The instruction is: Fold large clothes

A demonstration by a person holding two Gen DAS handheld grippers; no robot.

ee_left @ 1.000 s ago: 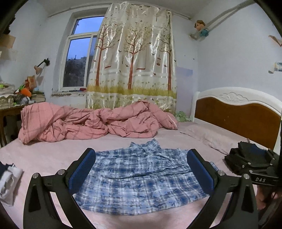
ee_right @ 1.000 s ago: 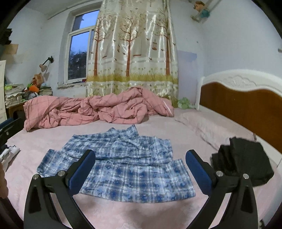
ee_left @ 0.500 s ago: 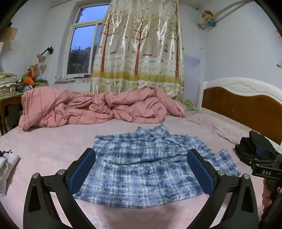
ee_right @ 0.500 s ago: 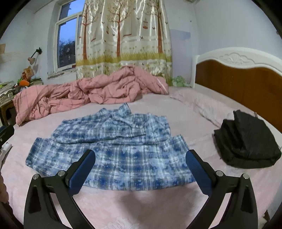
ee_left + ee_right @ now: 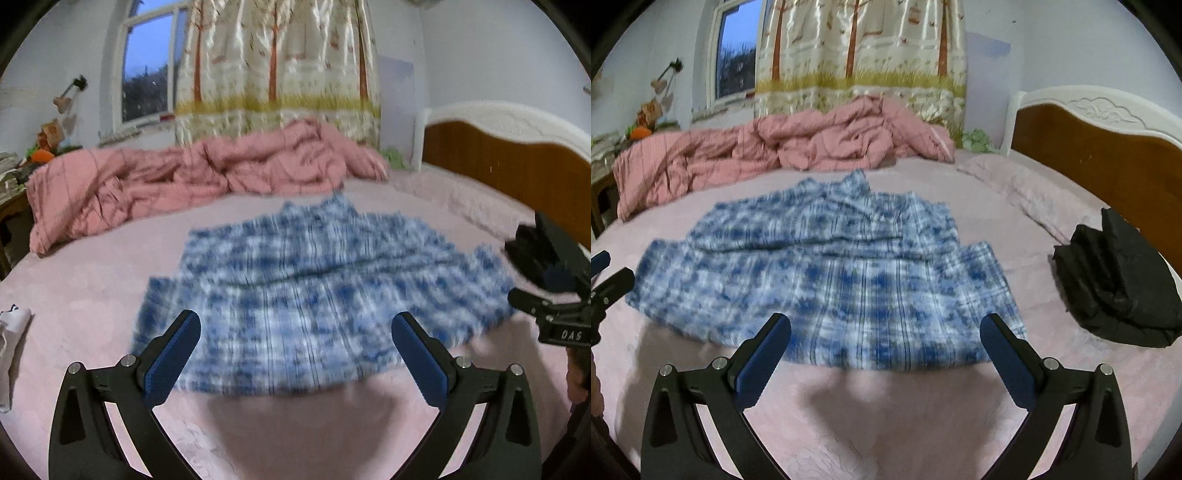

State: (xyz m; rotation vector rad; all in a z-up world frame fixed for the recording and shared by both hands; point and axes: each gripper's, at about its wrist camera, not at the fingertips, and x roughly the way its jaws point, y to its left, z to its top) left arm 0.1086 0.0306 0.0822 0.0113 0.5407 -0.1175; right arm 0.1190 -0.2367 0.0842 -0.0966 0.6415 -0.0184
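**A:** Where are we, and where is the shirt?

**B:** We are over a bed with a pink sheet [image 5: 923, 435]. The blue checked shirt [image 5: 849, 280] lies spread flat in the middle of it, collar toward the far side, its near hem just beyond our tools. Both views are blurred, so fine creases cannot be made out.

**A:** What are our grippers doing?

**B:** The left gripper [image 5: 295, 354] and the right gripper [image 5: 884, 354] both hang above the near hem with fingers spread wide, holding nothing. The blue pads [image 5: 764, 358] touch no cloth.

**A:** So which step is this?

**B:** We judge it the approach before a fold. The shirt appears laid out, with some cloth already doubled over near the top.

**A:** What does the next move need?

**B:** Each gripper should drop to an edge or corner, pinch only the shirt and not the sheet, then lift both sides evenly.

**A:** Anything nearby?

**B:** A crumpled pink quilt [image 5: 783, 155] lies beyond, and a dark bundle of clothing [image 5: 1115, 277] well apart to the right.
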